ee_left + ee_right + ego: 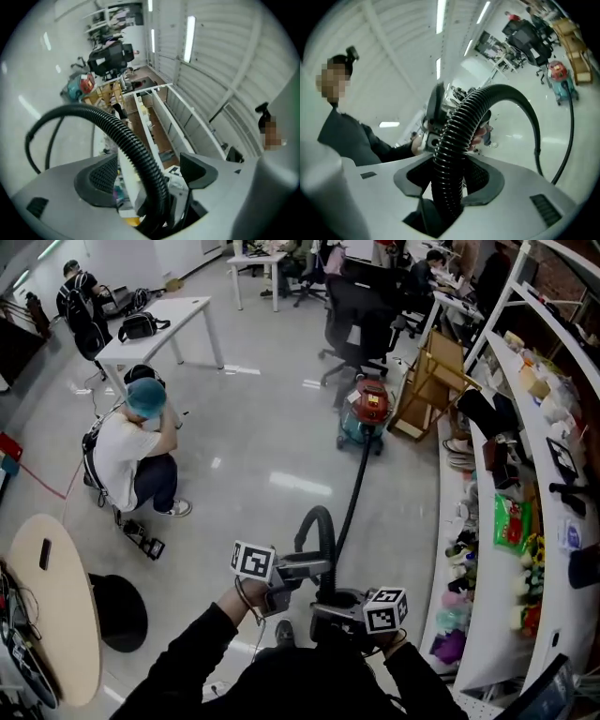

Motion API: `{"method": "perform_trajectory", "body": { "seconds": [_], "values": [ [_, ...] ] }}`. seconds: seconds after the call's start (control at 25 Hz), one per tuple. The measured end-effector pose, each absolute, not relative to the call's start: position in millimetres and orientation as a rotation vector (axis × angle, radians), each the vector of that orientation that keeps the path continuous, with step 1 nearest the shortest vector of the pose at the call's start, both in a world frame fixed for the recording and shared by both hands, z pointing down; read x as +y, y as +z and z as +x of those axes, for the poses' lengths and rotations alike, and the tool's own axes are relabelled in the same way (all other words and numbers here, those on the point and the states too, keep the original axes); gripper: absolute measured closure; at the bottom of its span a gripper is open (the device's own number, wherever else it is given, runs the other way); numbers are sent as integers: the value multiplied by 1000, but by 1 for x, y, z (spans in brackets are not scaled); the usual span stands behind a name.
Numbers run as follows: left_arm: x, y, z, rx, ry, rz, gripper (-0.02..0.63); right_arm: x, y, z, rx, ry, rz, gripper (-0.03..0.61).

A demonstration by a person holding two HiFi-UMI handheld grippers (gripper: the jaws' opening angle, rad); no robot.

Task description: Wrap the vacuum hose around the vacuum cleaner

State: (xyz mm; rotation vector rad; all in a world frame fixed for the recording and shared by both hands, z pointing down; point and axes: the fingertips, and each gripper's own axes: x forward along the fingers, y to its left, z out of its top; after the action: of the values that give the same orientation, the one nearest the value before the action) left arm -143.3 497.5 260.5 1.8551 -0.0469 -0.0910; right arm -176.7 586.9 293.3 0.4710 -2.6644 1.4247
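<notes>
**A:** Item one, the machine?

**B:** Vacuum cleaner (367, 413), red top on a teal body. It stands on the pale floor in the upper middle of the head view, just left of a wooden frame and below a black office chair (356, 310).

**A:** Item two, the hose?

**B:** Vacuum hose (352, 493), black and ribbed. It runs from the cleaner down the frame, arches into a loop above both grippers and ends between them at lower centre.

**A:** Left gripper?

**B:** Left gripper (147, 168), lower centre of its own view. Its jaws stand wide apart and the hose (136, 145) passes between them, with a clear gap to the right-hand pad.

**A:** Right gripper?

**B:** Right gripper (450, 176), jaws clamped on the hose (459, 126). The pads sit against both sides of the ribbing.

**A:** Other entries?

**B:** One crouching person (131, 451) in a teal cap and white shirt, left of centre. One white desk (178, 310) at upper left, carrying a black bag (141, 326). One long white shelf (487, 638) down the right edge, crowded with small goods.
</notes>
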Motion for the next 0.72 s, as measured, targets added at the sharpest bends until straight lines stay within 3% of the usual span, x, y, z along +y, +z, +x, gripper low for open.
{"method": "perform_trajectory", "body": {
  "seconds": [0.2,0.4,0.64,0.68,0.72],
  "values": [
    [525,282,-162,-196,211,2151,210,512,278,-130,-2705,1815,420,397],
    [588,326,-93,-199,661,2439,210,443,270,-85,-2734,1992,475,397],
    [541,395,-40,-552,871,2467,213,381,269,-38,-2678,2301,662,397],
    [528,400,-45,-632,896,2461,243,372,269,-28,-2660,2380,712,397],
    [516,398,-51,-697,907,2466,316,363,270,-17,-2648,2459,760,397]
  ]
}}
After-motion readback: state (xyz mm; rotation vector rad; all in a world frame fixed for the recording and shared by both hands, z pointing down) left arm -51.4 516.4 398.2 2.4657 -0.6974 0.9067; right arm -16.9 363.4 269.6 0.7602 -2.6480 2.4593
